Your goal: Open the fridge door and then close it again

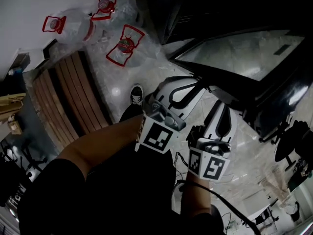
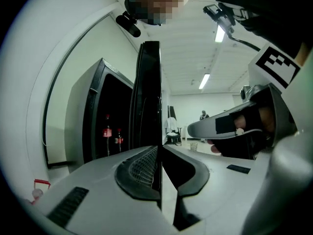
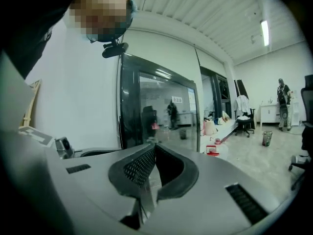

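Jaws of left gripper (image 2: 159,149): drawn together, nothing seen between them; tips near the edge of the fridge door (image 2: 150,92), contact not determinable. Jaws of right gripper (image 3: 154,147): likewise closed and empty, facing the door's glass. Fridge door: swung out, edge-on in the left gripper view. Fridge cabinet (image 2: 117,111): interior exposed, two red-labelled bottles (image 2: 107,132) standing inside. Status, as judged: opening done; closing outstanding, door yet to be pushed back.

Head view: shrink-wrapped water bottles (image 1: 117,11) with red handles at 11 o'clock. Slatted wooden bench (image 1: 68,97) at 9 o'clock, near them. Office chair (image 1: 292,142) at 3 o'clock. Right gripper view: standing person (image 3: 282,101) at 3 o'clock.
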Available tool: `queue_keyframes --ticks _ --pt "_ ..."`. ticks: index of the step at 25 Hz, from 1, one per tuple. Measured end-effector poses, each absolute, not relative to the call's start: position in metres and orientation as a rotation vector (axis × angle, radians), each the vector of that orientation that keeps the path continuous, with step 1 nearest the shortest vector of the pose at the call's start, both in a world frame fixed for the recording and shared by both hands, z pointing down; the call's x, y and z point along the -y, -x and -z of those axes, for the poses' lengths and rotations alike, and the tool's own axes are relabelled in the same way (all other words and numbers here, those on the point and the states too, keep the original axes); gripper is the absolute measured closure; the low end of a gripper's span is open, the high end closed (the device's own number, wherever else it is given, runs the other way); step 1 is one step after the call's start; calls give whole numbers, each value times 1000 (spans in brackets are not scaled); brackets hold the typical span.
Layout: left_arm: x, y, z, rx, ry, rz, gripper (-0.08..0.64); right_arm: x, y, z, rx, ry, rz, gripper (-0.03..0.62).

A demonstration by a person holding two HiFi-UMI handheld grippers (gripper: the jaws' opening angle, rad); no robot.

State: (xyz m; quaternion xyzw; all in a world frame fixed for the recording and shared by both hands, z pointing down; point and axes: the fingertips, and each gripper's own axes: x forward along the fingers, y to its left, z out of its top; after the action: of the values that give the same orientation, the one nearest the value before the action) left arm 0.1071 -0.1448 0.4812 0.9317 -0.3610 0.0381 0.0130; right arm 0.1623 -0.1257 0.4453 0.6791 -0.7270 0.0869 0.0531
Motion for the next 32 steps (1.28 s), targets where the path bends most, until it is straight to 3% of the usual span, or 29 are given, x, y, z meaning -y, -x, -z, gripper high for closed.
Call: queue_keyframes --ticks 14,32 --pt "103 -169 -478 1389 -2756 -231 526 53 -257 -441 1992 -2282 -307 577" --pt "107 -166 -477 1367 -2779 -259 528 65 -254 -446 2034 -2255 -334 577"
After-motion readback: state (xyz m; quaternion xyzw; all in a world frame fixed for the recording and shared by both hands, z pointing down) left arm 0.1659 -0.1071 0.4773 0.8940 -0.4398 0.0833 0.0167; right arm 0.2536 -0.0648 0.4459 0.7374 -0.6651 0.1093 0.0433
